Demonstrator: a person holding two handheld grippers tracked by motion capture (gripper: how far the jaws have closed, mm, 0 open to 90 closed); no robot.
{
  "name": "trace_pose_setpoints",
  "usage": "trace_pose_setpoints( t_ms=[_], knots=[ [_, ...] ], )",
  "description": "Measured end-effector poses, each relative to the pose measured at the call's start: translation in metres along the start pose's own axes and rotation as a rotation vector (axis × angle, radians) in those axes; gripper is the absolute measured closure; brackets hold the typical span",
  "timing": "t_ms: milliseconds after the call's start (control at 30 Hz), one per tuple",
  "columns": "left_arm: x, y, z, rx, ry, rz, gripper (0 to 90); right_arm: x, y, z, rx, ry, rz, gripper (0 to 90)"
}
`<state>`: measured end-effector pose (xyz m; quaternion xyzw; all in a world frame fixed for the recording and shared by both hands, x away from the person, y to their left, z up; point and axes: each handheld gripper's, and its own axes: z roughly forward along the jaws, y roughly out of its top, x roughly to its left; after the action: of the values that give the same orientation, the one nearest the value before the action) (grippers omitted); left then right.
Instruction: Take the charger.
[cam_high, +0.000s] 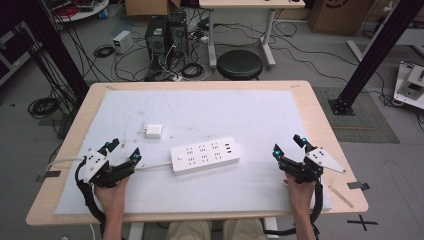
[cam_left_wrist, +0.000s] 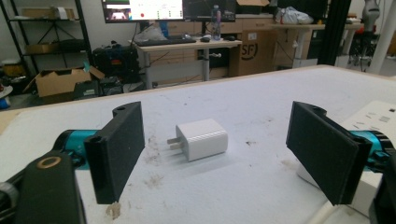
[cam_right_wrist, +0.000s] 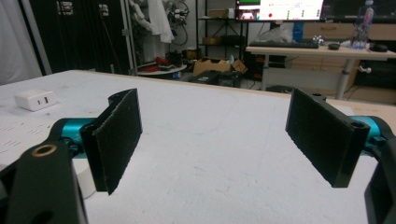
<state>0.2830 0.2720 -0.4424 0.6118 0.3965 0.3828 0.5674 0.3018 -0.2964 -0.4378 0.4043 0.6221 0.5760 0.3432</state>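
Charger (cam_high: 154, 131) mid-mat, clear of power strip (cam_high: 205, 155), table (cam_high: 320, 125) edges distant

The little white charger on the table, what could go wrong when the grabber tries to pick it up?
The charger is small and smooth, lying on its side, so it might slip from the left gripper's wide-open jaws. Its prongs point toward one jaw and could get knocked. The power strip lies close by and might be bumped.

The charger (cam_high: 154, 131) is white with two silver prongs. The power strip (cam_high: 205, 155) is white too, with rows of small dark holes. The mat (cam_high: 250, 115) is pale white with little brown marks. The table (cam_high: 320, 120) edge is light wood. Both grippers (cam_high: 122, 157) (cam_high: 290, 147) are black with blue-green bits and grey plates.
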Motion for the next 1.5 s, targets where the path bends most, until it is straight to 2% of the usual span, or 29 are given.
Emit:
trace_pose_setpoints(
  t_ms=[33,133,233,333,400,433,567,667,767,867,933,1067,1167,1333,1500],
  knots=[
    [-0.001,0.000,0.001,0.006,-0.015,0.010,20.4,-0.002,-0.001,0.001,0.010,0.003,0.026,19.0],
    [-0.001,0.000,0.001,0.017,-0.024,0.014,20.4,-0.005,-0.002,0.003,0.044,0.028,0.053,19.0],
    [-0.001,0.000,0.002,0.016,-0.026,0.009,20.4,-0.003,-0.002,0.003,0.045,0.046,0.036,19.0],
    [-0.001,0.000,0.002,0.020,-0.031,0.005,20.4,-0.001,-0.002,0.001,0.028,0.045,0.017,19.1],
    [0.000,0.000,0.003,0.025,-0.038,0.001,20.4,-0.001,-0.002,0.001,0.027,0.044,0.016,19.1],
    [0.000,0.000,0.003,0.028,-0.040,-0.002,20.4,-0.002,-0.002,0.001,0.035,0.047,0.035,19.1],
    [-0.001,0.000,0.006,0.041,-0.072,0.005,20.4,-0.003,-0.002,0.001,0.035,0.052,0.034,19.1],
    [-0.003,0.000,0.008,0.058,-0.098,-0.017,20.4,-0.002,-0.002,0.001,0.033,0.045,0.026,19.1],
    [-0.002,0.001,0.008,0.081,-0.102,-0.028,20.4,-0.001,-0.002,0.001,0.037,0.041,0.024,19.1],
    [0.000,0.007,0.006,0.094,-0.123,-0.013,20.4,-0.001,-0.002,0.001,0.039,0.038,0.025,19.1],
    [0.000,0.011,0.006,0.096,-0.142,-0.018,20.4,-0.001,-0.002,0.002,0.040,0.039,0.022,19.1],
    [0.002,0.020,0.009,0.153,-0.178,0.019,20.4,0.000,-0.002,0.001,0.038,0.036,0.019,19.1],
    [0.002,0.026,0.012,0.163,-0.209,0.034,21.8,-0.001,-0.002,0.001,0.036,0.038,0.019,19.0],
    [0.005,0.038,0.020,0.179,-0.250,0.052,22.0,0.000,-0.002,0.001,0.036,0.041,0.009,19.1],
    [0.010,0.047,0.032,0.225,-0.303,0.076,22.1,0.000,-0.002,0.002,0.036,0.041,0.010,19.1]
  ],
)
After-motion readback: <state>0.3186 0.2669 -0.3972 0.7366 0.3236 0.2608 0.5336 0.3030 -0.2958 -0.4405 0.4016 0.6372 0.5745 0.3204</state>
